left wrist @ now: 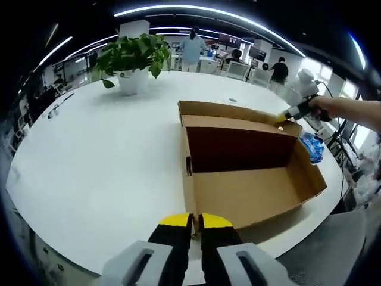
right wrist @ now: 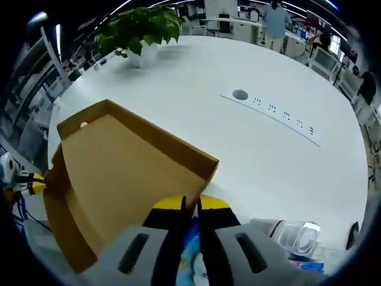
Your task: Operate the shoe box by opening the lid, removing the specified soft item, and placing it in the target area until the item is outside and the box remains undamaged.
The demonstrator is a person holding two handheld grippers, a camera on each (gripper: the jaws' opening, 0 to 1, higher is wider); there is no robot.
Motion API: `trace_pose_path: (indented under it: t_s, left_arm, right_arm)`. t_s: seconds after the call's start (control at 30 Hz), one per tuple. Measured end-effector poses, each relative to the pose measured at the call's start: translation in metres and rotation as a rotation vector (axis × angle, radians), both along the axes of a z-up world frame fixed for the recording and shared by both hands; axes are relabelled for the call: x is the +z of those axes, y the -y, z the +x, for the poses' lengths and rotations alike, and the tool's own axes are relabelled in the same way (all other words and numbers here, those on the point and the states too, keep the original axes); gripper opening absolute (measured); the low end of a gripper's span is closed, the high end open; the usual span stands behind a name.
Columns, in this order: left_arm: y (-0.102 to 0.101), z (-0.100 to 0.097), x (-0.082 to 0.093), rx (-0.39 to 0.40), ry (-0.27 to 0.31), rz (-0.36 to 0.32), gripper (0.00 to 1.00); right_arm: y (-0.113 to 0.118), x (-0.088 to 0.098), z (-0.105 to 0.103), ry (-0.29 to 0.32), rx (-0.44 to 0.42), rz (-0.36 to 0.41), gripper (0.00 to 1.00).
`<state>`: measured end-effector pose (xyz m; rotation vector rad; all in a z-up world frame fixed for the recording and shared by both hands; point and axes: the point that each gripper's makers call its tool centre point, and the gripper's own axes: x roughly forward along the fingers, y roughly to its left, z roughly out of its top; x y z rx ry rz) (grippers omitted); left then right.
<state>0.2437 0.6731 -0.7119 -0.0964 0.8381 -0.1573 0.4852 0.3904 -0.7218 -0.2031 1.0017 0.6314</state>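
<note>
The brown cardboard shoe box (left wrist: 238,149) lies open on the white table (left wrist: 107,155), its lid (left wrist: 250,193) folded flat toward me, and the inside looks bare. My left gripper (left wrist: 195,221) is shut, yellow tips at the lid's near left corner; whether they pinch cardboard I cannot tell. In the right gripper view it pokes in at the left (right wrist: 30,182). My right gripper (right wrist: 190,205) is shut, just short of the box's wall (right wrist: 178,152); a hand holds it at the far right corner (left wrist: 292,113). A blue soft item (left wrist: 312,146) lies beside the box, under the right jaws (right wrist: 193,253).
A potted plant (left wrist: 132,59) (right wrist: 140,33) stands at the far side. A socket strip (right wrist: 277,117) and a cable hole (right wrist: 240,95) are set into the table. A clear plastic container (right wrist: 294,235) lies by the right gripper. The table's edge (left wrist: 280,238) runs close behind the lid. People stand in the background.
</note>
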Motion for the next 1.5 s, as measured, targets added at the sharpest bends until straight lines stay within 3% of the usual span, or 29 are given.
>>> trace_pose_path:
  t_s: [0.53,1.5]
  left_arm:
    - [0.002,-0.001,0.001,-0.007,0.001,0.010,0.04]
    - [0.007,-0.004,0.005,-0.026,0.002,0.022,0.04]
  right_arm:
    - [0.004,0.027,-0.008,0.088,0.031,-0.023,0.04]
    - [0.006,0.086,-0.033,0.265,0.035,0.043,0.02]
